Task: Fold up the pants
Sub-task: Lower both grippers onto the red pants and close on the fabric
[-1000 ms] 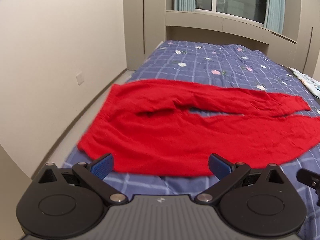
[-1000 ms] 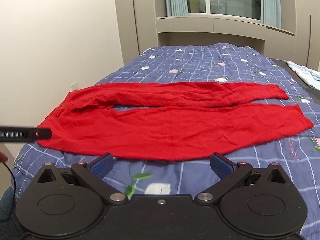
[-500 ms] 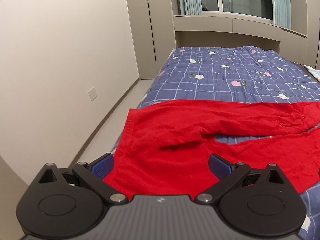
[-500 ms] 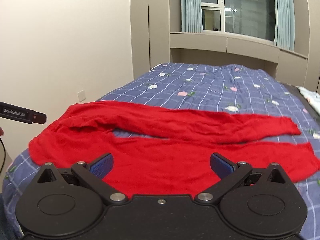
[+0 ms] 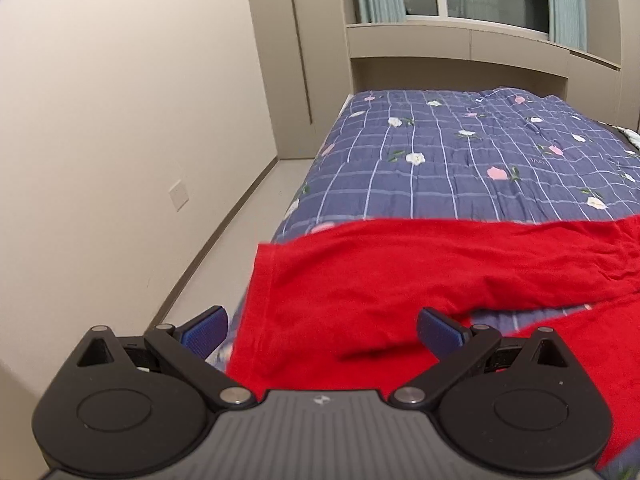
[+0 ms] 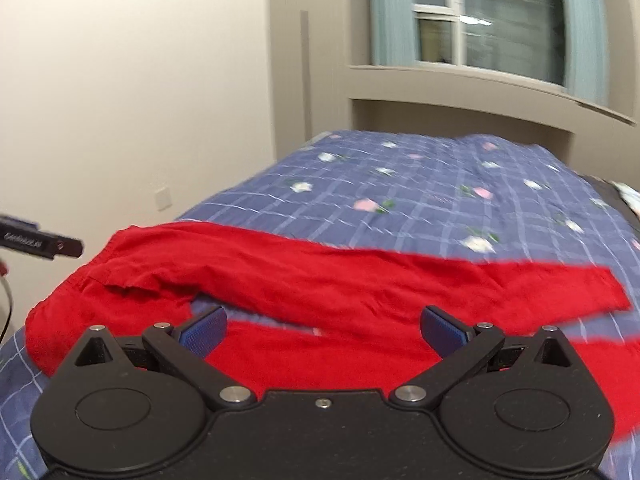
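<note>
Left wrist view: the red pants (image 5: 400, 280) are seen spread flat on the blue checked bedspread (image 5: 460, 160), with the waistband end lying at the bed's edge beside the floor (image 5: 248, 216) and wall. The left gripper (image 5: 322, 330) is held with its jaws spread wide and nothing between them; the waistband corner is framed between the blue pads (image 5: 204, 330).

Right wrist view: the two legs of the pants are shown running rightward across the bedspread, a narrow gap of quilt being visible between them. The right gripper (image 6: 322, 330) is likewise released and empty, poised over the nearer leg. The left tool is glimpsed at the frame's left margin.

Risk: only the top layer may be pinched if the jaws are closed too shallowly, so that the layers separate on lifting. The waistband may also be dragged off the bed edge if it is pulled sideways.
</note>
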A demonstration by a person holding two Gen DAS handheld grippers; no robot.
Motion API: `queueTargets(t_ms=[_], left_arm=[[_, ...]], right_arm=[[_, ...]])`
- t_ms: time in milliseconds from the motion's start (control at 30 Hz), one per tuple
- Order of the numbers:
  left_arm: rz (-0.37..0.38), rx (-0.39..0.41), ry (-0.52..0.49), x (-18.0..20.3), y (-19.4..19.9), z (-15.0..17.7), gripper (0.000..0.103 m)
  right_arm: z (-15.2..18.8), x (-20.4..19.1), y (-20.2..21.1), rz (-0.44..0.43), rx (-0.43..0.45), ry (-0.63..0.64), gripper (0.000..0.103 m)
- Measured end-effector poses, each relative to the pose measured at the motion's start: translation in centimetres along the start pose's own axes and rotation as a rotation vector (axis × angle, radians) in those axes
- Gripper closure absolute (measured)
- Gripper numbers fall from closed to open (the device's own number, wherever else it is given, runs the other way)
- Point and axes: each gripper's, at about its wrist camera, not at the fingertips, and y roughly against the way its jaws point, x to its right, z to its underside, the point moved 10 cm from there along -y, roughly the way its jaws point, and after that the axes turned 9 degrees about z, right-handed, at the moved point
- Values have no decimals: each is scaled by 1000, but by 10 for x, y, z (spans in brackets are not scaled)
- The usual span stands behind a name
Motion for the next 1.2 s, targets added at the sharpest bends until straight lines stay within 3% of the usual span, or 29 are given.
queueTargets(t_ms=[167, 267, 367, 567, 700, 800, 867, 1067, 1133, 1200], left_arm=[[32, 17, -73, -19, -38, -35, 0], [123, -33, -133, -21, -71, -53, 0], [156, -86, -170, -24, -108, -67, 0], [255, -142, -261, -10, -172, -81, 0], [300, -170, -347, -4, -201, -87, 0], [356, -206, -349, -5, -214, -86, 0], [381, -230, -343, -7, -222, -85, 1], [414, -338, -324, -8, -242, -73, 23], [434, -357, -326, -5, -244, -68, 39], [442, -372, -304, -3, -243, -63, 50]], right_arm=[[-21, 1, -53, -124, -53, 116, 0], [-34, 5, -86, -143, -80, 211, 0], [-44, 9, -124, -144, -115, 330, 0], [-49, 29, -190, -122, -215, 393, 1], [-44, 48, -226, -134, -317, 364, 14], [-39, 60, -241, -146, -368, 351, 25], [-36, 61, -246, -191, -391, 342, 27], [-26, 54, -259, -249, -438, 374, 41], [-28, 51, -262, -266, -437, 379, 48], [-28, 49, -263, -286, -450, 372, 65]])
